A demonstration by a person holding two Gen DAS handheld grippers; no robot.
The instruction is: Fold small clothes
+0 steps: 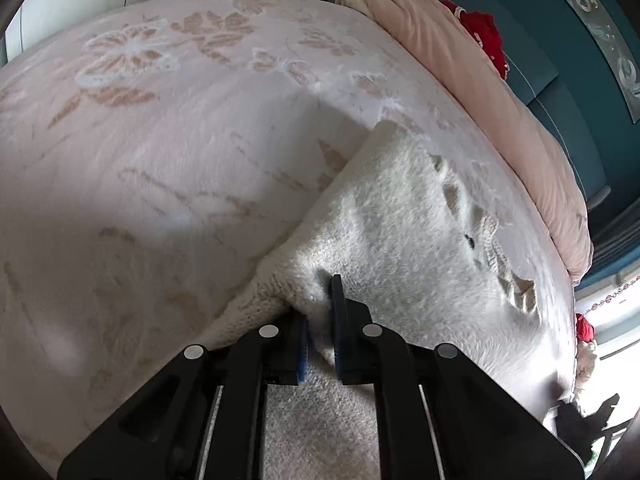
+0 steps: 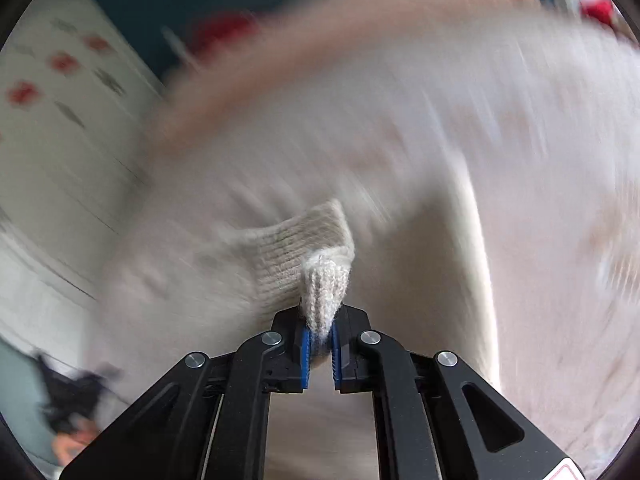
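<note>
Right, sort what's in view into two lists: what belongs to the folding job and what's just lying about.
Part of the job:
- cream knitted garment, spread on the bed
- left gripper, shut on its edge
- right gripper, shut on a ribbed edge

Just lying about:
- floral blanket underneath
- pink quilt
- red fabric
- black item at the bed's edge

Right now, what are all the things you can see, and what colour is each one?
knit garment: one, cream, on the bed, pinched at two edges
blanket: one, pale pink with flowers, covering the bed
quilt: one, peach, bunched along the far edge
red cloth: one, behind the quilt
headboard: one, teal, beyond the quilt
left gripper: black with blue pads, shut on the garment
right gripper: black with blue pads, shut on a knit fold
</note>
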